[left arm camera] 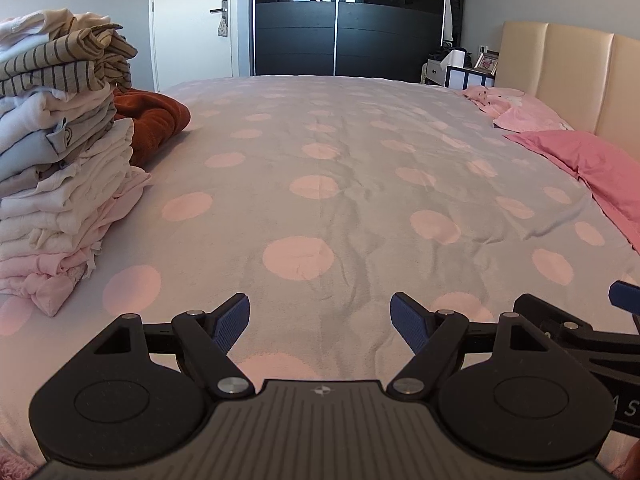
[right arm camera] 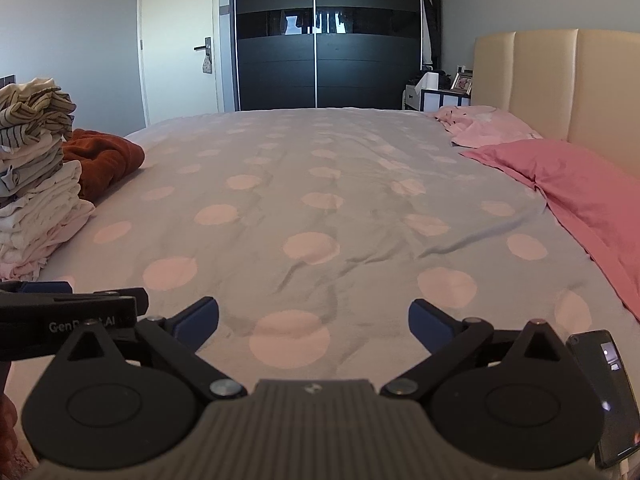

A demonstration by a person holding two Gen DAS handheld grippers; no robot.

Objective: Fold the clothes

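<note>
A tall stack of folded clothes (left arm camera: 56, 168) in white, pink and stripes stands on the left of the bed, also in the right wrist view as the stack (right arm camera: 38, 184). A rust-coloured garment (left arm camera: 150, 120) lies crumpled behind it, seen too as the rust garment (right arm camera: 102, 158). My left gripper (left arm camera: 320, 322) hovers open over the spotted duvet (left arm camera: 320, 152), nothing between its blue pads. My right gripper (right arm camera: 314, 322) stands open beside it, jaws wide and empty. The right gripper's blue fingertip (left arm camera: 622, 296) shows at the left view's right edge.
Pink pillows (right arm camera: 560, 176) lie along the cream headboard (right arm camera: 560, 80) on the right. A black phone (right arm camera: 604, 396) lies at the near right bed edge. A dark sliding wardrobe (left arm camera: 348, 20), a white door (left arm camera: 192, 20) and a bedside unit (left arm camera: 456, 70) stand beyond the bed.
</note>
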